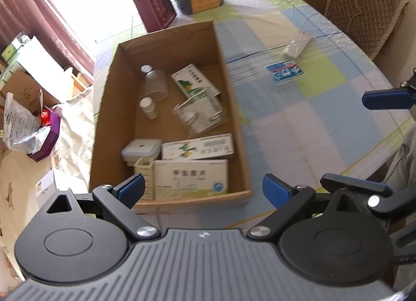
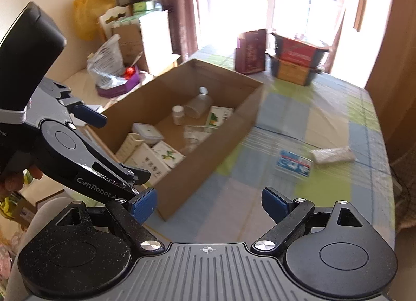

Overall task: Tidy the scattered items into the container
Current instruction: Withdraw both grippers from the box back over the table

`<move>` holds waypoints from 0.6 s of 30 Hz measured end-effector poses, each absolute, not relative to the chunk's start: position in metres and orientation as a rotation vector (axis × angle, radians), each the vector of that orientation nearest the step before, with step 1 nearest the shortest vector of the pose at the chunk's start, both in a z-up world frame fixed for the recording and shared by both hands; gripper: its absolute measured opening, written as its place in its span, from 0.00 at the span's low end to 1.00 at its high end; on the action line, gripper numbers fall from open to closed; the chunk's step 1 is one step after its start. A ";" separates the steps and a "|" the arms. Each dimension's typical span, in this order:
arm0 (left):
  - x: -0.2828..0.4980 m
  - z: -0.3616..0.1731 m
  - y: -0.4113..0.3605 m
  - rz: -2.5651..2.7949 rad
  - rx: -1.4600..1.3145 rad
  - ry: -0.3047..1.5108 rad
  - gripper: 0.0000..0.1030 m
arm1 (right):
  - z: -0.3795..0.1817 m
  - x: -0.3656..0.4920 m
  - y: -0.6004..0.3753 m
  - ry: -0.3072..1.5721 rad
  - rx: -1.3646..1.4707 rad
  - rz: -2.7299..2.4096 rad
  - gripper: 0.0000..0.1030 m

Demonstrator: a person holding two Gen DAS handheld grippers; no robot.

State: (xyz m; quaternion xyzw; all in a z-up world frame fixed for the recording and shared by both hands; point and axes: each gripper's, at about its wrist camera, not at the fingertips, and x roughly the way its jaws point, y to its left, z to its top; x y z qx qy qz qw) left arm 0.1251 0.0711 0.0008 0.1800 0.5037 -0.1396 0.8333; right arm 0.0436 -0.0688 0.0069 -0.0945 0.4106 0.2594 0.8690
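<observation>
Left wrist view looks down into the open brown cardboard box (image 1: 166, 108) on the worktop (image 1: 299, 132), which is covered by a checked pastel cloth under clear plastic. Inside lie 3 white-and-green medicine cartons (image 1: 191, 176), a small white pill bottle (image 1: 148, 108), a clear plastic cup on its side (image 1: 156, 85), a square clear lidded tub (image 1: 141, 148), a cream slotted holder (image 1: 144, 173) and a crumpled clear packet (image 1: 199, 113); they lie loose and overlapping, which reads as dropped in rather than arranged. Outside the box, 2 items sit on the cloth well apart from it: a blue-and-white flat packet (image 1: 284, 72) and, just beyond, a white wrapped packet (image 1: 297, 44).

Both tools are empty. The left hand-held gripper (image 1: 202, 191) hangs over the box's near end, fingers spread. The right hand-held gripper (image 2: 209, 204) is likewise spread, pointing toward the 2 loose packets, so I judge those are what remains to collect.

Carton print is Chinese and too blurred to read. "GenRobot.A…" shows on the left tool in the right wrist view
</observation>
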 end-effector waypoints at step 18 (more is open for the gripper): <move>0.122 -0.006 0.000 -0.388 0.381 1.054 0.93 | 0.004 0.043 -0.150 0.898 -0.091 0.407 0.90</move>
